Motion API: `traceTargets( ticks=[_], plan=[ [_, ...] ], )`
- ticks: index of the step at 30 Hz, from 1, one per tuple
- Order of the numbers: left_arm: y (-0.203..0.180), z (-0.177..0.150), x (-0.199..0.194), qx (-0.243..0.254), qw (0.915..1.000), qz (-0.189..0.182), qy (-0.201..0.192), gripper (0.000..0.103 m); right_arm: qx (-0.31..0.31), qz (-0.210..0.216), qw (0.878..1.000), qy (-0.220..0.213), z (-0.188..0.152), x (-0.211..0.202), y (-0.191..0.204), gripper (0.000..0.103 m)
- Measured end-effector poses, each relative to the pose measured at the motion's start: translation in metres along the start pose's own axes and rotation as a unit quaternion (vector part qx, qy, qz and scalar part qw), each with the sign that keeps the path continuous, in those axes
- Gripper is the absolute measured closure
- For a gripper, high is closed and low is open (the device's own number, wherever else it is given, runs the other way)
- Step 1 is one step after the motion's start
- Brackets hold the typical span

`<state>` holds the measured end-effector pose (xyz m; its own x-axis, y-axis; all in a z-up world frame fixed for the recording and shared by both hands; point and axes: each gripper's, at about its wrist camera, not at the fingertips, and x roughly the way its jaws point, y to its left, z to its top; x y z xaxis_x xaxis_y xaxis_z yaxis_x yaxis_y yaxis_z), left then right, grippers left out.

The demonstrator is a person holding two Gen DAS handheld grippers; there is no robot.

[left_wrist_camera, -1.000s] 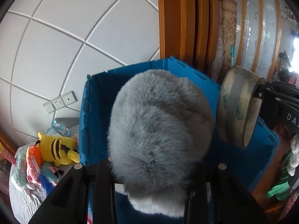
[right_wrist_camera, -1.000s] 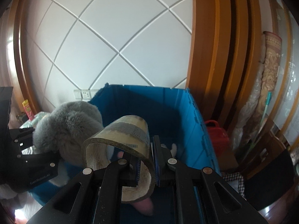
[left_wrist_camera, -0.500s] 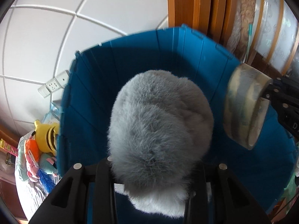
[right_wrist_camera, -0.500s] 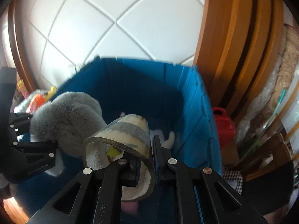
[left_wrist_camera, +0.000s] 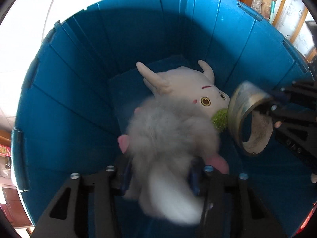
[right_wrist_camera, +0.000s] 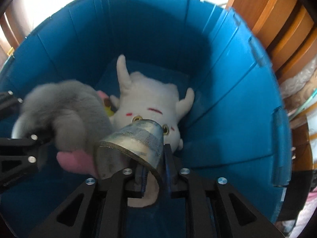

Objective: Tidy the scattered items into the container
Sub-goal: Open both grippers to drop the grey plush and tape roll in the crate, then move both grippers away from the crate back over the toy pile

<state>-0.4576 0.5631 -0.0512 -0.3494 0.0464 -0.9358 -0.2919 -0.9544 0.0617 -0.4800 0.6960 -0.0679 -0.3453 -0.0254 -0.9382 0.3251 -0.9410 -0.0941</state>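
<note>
Your left gripper (left_wrist_camera: 158, 176) is opening, letting the grey plush (left_wrist_camera: 168, 130) drop into the blue crate (left_wrist_camera: 65, 91) onto a white plush (left_wrist_camera: 188, 87); your right gripper (right_wrist_camera: 153, 170), also opening, has the tape roll (right_wrist_camera: 134, 140) between its pads over the crate.

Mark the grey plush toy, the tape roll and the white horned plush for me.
grey plush toy (left_wrist_camera: 170, 130): left wrist view, furry back.
tape roll (right_wrist_camera: 136, 138): right wrist view, outer wound face.
white horned plush (left_wrist_camera: 190, 87): left wrist view, forehead above the eye.

Right tongs (right_wrist_camera: 154, 170), jaws opening, astride tape roll (right_wrist_camera: 136, 138) wall above white plush (right_wrist_camera: 150, 103) in blue crate (right_wrist_camera: 227, 75)
</note>
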Motion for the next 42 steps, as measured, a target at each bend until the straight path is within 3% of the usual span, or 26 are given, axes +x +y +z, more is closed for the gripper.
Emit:
traceTargets(
  ticks=[1,3,7,11,15,19,33,42],
  plan=[
    [0.0,0.0,-0.002,-0.001,1.0,0.001,-0.003,0.036,-0.001,0.0,1.0,0.008,-0.001,0.002,0.0,0.078],
    [-0.001,0.001,-0.008,0.001,0.9999,0.004,-0.01,0.024,-0.003,-0.001,1.0,0.014,0.0,0.002,0.002,0.074],
    [0.0,0.004,-0.016,0.002,0.9998,0.001,-0.019,0.023,-0.003,-0.003,1.0,0.018,0.0,-0.002,0.003,0.073],
    [0.006,0.001,-0.024,-0.001,0.9995,-0.002,-0.031,0.023,0.001,-0.003,1.0,0.013,-0.001,-0.012,0.004,0.061],
    [0.009,-0.005,-0.037,-0.006,0.9988,-0.006,-0.047,0.023,0.007,-0.005,1.0,-0.004,-0.006,-0.025,0.005,0.06],
    [0.01,-0.021,-0.061,-0.01,0.9974,-0.003,-0.071,0.023,0.012,-0.008,0.999,-0.029,-0.012,-0.047,0.008,0.053],
    [0.015,-0.134,-0.156,0.009,0.9807,0.008,-0.195,0.023,0.046,-0.033,0.988,-0.143,-0.096,-0.147,0.055,0.045],
    [0.041,-0.231,-0.196,0.02,0.9724,-0.003,-0.233,0.023,0.069,-0.034,0.976,-0.202,-0.162,-0.201,0.126,0.039]
  ],
)
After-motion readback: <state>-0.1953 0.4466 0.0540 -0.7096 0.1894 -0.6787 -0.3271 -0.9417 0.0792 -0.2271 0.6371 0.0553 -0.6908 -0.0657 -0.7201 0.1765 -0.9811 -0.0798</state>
